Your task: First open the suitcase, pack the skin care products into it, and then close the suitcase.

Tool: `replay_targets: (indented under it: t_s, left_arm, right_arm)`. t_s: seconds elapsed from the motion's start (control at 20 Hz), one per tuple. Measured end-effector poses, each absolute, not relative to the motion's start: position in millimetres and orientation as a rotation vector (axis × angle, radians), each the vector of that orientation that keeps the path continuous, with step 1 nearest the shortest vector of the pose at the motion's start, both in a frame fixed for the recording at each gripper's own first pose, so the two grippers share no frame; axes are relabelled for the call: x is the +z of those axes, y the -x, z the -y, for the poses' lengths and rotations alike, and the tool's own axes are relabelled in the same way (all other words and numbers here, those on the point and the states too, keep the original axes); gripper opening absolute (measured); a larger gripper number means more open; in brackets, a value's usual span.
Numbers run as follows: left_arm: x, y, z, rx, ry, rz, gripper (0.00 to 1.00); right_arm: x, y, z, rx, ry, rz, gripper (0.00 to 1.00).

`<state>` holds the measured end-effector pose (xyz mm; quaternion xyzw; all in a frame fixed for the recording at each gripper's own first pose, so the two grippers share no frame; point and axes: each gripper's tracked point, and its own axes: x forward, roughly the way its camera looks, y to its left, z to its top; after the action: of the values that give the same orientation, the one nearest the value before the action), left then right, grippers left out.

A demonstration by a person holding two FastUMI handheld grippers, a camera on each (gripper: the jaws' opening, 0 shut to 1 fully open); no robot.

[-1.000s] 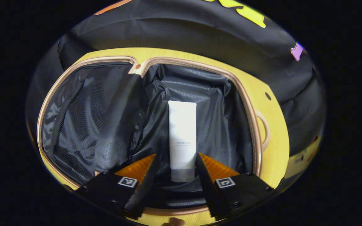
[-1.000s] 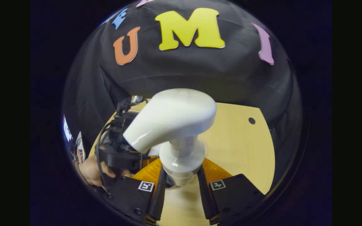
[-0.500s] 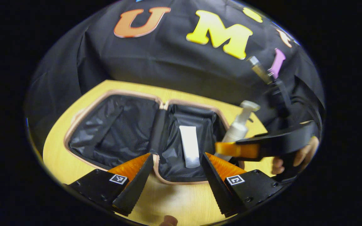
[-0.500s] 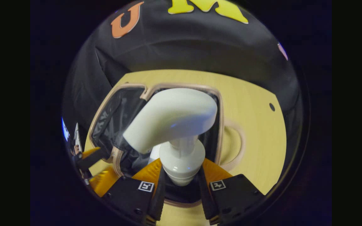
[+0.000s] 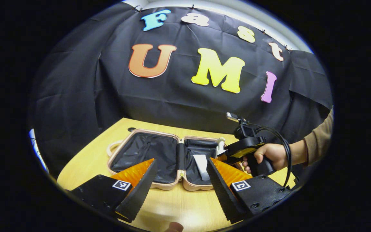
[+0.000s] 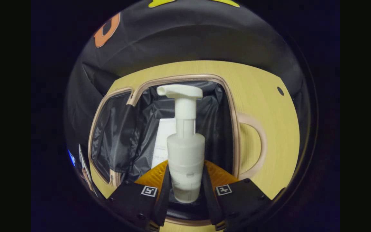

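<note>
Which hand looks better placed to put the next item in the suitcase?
The right gripper: it holds the pump bottle over the open suitcase, beside the tube. The left gripper is open, back over the table.

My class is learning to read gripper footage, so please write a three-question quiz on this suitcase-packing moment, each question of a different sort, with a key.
1. True or false: the suitcase lies open on the table.
2. Multiple choice: what is the right gripper shut on? A) a comb B) the pump bottle C) the suitcase handle
3. Fill in: the white tube lies inside the ____ half of the suitcase, seen from the left gripper.

Key:
1. True.
2. B; the fingers press on the bottle's lower body, over the lining.
3. Right; the left gripper is open and holds nothing.
</note>
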<state>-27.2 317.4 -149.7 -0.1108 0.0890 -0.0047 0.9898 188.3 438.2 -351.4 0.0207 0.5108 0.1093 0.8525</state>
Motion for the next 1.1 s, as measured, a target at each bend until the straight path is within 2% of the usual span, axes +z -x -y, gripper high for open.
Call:
replay_targets:
  t_s: [0.25,0.3,0.45,0.5,0.55,0.7,0.9,0.95,1.1]
  left_arm:
    - [-145,36,-348,0.031,0.202,-0.158,0.98]
    - [-143,34,-354,0.028,0.226,-0.155,1.00]
    - [-146,23,-385,0.055,0.303,-0.142,0.98]
    - [-148,15,-395,0.057,0.334,-0.138,0.98]
    - [-154,5,-403,0.045,0.375,-0.141,0.98]
    - [-170,-22,-440,0.024,0.513,-0.146,0.98]
    - [-188,-61,-486,0.022,0.817,-0.142,0.98]
    - [-199,-69,-503,0.040,0.878,-0.140,0.98]
    - [-239,-88,-544,0.114,1.048,-0.144,0.98]
  right_arm:
    - [-372,-185,-433,0.215,0.019,-1.123,0.48]
    - [-371,-184,-432,0.212,0.019,-1.129,0.49]
    - [-365,-184,-440,0.233,-0.014,-1.120,0.55]
    - [-359,-183,-442,0.242,-0.022,-1.119,0.61]
    - [-353,-182,-441,0.242,-0.021,-1.113,0.62]
    - [-317,-177,-437,0.263,-0.024,-1.043,0.77]
    - [-248,-143,-413,0.347,-0.003,-0.907,0.78]
    - [-230,-130,-403,0.370,0.011,-0.868,0.81]
    - [-202,-92,-356,0.408,0.121,-0.784,0.81]
